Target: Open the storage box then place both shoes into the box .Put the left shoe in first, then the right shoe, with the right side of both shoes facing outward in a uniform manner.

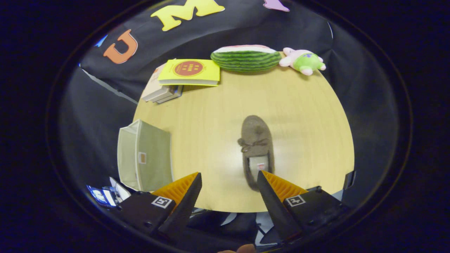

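Hovering above the near edge of a round wooden table (218, 116), with the gripper (229, 177) spread wide and holding nothing — both orange fingers (177, 188) free in the air. Lying just ahead, at about one o'clock from the gap between the fingers, a brown shoe (256, 144) with its toe pointing away and its heel close beside the right fingertip; sitting at about ten o'clock, beyond the left finger, a pale green storage box (144, 158) at the table's edge. Resting far off at twelve o'clock — a yellow book (190, 70) on a small stack, a watermelon slice (246, 58), a green and pink plush toy (304, 60).
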